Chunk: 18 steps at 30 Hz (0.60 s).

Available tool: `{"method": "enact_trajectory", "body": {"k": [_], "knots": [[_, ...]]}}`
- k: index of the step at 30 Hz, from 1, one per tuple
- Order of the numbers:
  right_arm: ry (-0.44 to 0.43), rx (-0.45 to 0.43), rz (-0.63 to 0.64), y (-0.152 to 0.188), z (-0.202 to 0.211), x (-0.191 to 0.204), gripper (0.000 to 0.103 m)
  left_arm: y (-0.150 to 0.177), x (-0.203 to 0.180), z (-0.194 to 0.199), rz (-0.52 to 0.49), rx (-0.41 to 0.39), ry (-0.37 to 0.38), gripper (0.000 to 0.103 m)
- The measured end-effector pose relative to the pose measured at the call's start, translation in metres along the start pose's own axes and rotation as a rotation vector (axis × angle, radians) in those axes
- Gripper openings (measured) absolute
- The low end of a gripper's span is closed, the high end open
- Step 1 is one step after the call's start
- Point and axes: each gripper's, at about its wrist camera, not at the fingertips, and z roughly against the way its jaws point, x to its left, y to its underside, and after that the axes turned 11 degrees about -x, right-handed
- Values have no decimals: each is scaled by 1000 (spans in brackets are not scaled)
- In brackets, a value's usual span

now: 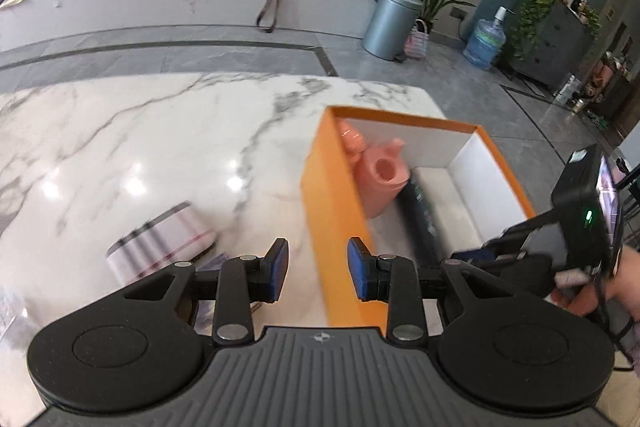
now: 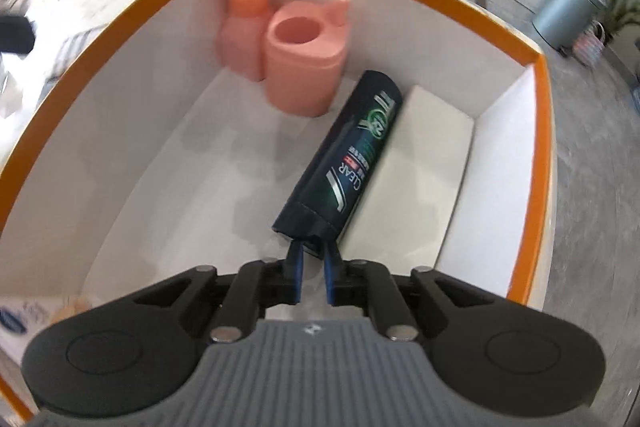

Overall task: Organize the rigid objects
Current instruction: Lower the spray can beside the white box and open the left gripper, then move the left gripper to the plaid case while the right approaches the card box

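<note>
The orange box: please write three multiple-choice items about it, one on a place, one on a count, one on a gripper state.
1. Where in the orange box do the pink items stand?
A. far corner
B. near wall
C. outside it

2. How many pink items are inside?
A. one
B. two
C. four

3. What is the right gripper doing?
A. hanging open
B. shut on the dark bottle
C. shut on the cup

Answers: 1 A, the pink bottle and pink cup stand against the far walls. 2 B, only these two show. 3 B, its fingers pinch the dark bottle at its near end.
</note>
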Motion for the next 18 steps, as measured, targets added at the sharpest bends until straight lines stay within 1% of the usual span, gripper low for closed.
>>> {"method": "enact_trajectory", "body": {"k": [2, 3, 5, 6, 8, 9, 12, 14, 16, 18], "knots": [[14, -1, -12, -2, 2, -2, 5, 4, 7, 3, 17, 4, -7, 36], [12, 3, -18, 2, -13, 0, 5, 6, 11, 5, 27, 3, -12, 36], [22, 2, -9, 4, -13, 2, 5, 11, 17, 10, 42, -3, -22, 36], [29, 3, -3, 3, -20, 9, 5, 13, 19, 12, 46, -7, -26, 36], [22, 12, -13, 5, -17, 10, 6, 17, 22, 18, 43, -18, -30, 36], [16, 13, -19, 5, -23, 10, 7, 18, 23, 21, 40, -24, -34, 36], [24, 3, -16, 6, -9, 14, 7, 22, 32, 32, 57, -45, -44, 36], [30, -15, -23, 8, 0, 17, 7, 22, 41, 40, 99, -54, -46, 36], [41, -49, -31, 9, 8, 21, 7, 23, 48, 50, 113, -69, -56, 36], [42, -104, -36, 10, 23, 28, 7, 24, 54, 61, 112, -84, -73, 36]]}}
